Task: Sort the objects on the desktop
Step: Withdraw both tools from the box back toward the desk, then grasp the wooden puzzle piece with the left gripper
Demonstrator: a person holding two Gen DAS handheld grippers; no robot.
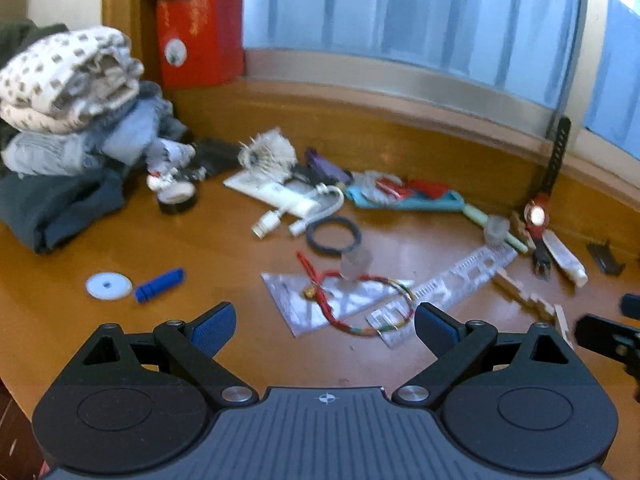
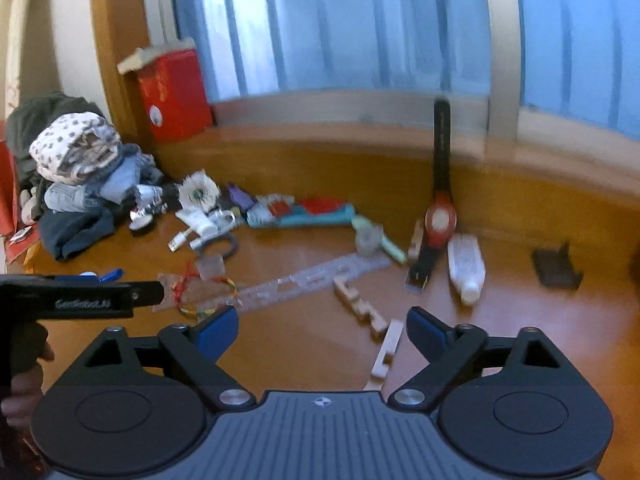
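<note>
Small objects lie scattered on the wooden desk. My left gripper hovers open and empty just short of a clear set square with a red and multicoloured braided bracelet lying over it. A clear ruler runs off to the right, with a black ring beyond the bracelet. My right gripper is open too, holding nothing, and points at pale wooden puzzle pieces. A red watch and a white bottle lie farther right.
A pile of folded clothes and a red box fill the back left corner. A blue plug and a white disc lie at the left. A teal pouch, a white cable and a black clip sit along the raised window ledge.
</note>
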